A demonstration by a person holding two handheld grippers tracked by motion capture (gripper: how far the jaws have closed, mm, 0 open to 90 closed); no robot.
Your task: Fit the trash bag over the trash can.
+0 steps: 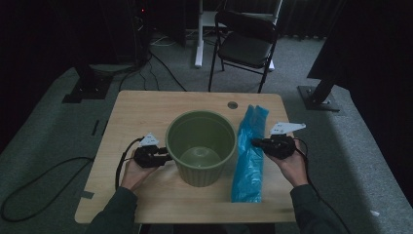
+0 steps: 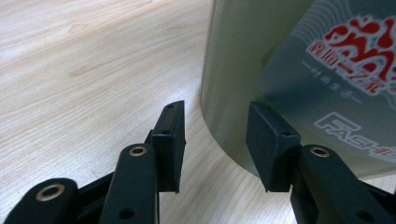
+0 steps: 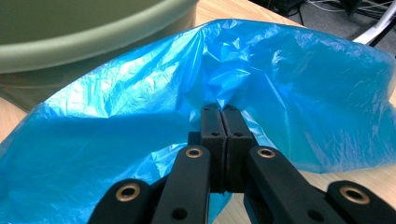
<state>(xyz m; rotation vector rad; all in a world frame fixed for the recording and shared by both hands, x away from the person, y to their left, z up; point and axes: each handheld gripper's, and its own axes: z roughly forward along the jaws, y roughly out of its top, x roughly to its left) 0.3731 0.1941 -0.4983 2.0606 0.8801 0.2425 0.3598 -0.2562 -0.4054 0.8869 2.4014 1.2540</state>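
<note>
Green bin (image 1: 201,146) stands upright at the middle of the desk (image 1: 141,109), mouth open to the high view, inside bare. Blue plastic bag (image 1: 248,156) lies flat in a long strip just right of the bin, running from the far edge of the desk toward the near edge.

Left gripper (image 1: 158,157), held in the left hand (image 1: 134,173), sits at the bin's left wall, low down. In the left gripper view its jaws stand apart with nothing between them; the right jaw is against or just beside the bin wall (image 2: 233,70), contact not resolvable. A grey label with red and white print (image 2: 345,70) is on that wall.

Right gripper (image 1: 258,143), in the right hand (image 1: 292,163), points left at the bag's right edge, about mid-length. In the right gripper view its jaws are pressed together, pinching a gathered fold of the bag (image 3: 224,88); the bin rim (image 3: 93,28) sits beyond, upper left.
</note>
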